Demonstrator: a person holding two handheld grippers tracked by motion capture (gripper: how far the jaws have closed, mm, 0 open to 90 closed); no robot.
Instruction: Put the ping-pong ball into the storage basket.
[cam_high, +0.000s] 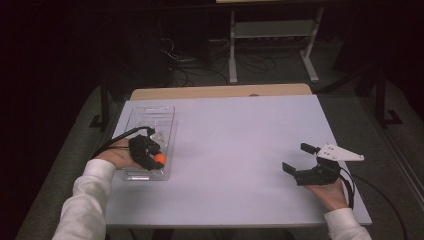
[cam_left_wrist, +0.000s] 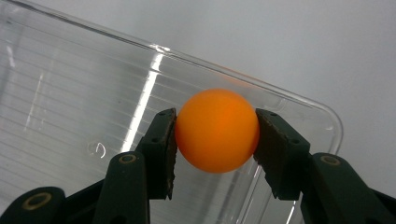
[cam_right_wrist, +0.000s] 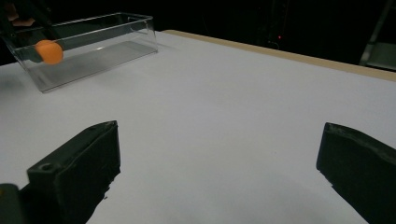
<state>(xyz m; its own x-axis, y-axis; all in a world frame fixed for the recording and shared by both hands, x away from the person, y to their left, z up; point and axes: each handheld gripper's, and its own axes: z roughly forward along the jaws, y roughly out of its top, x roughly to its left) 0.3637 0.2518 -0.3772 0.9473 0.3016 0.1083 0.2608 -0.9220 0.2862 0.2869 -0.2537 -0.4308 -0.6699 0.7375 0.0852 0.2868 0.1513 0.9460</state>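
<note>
White table (cam_high: 240, 145): unmarked orange ball (cam_left_wrist: 217, 130), clear tray (cam_left_wrist: 70, 93).

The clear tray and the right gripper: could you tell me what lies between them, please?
Nothing: in the high view, only bare white table separates the clear tray from the right gripper.

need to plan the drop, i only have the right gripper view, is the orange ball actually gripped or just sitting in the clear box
Observer: Gripped. In the left gripper view both pads of the left gripper press the orange ball.
Operator: where over the box is it
Observer: In the high view the ball sits above the near end of the clear box.
Operator: and my gripper
Observer: The right gripper is open, over the white table, far from the box.
</note>
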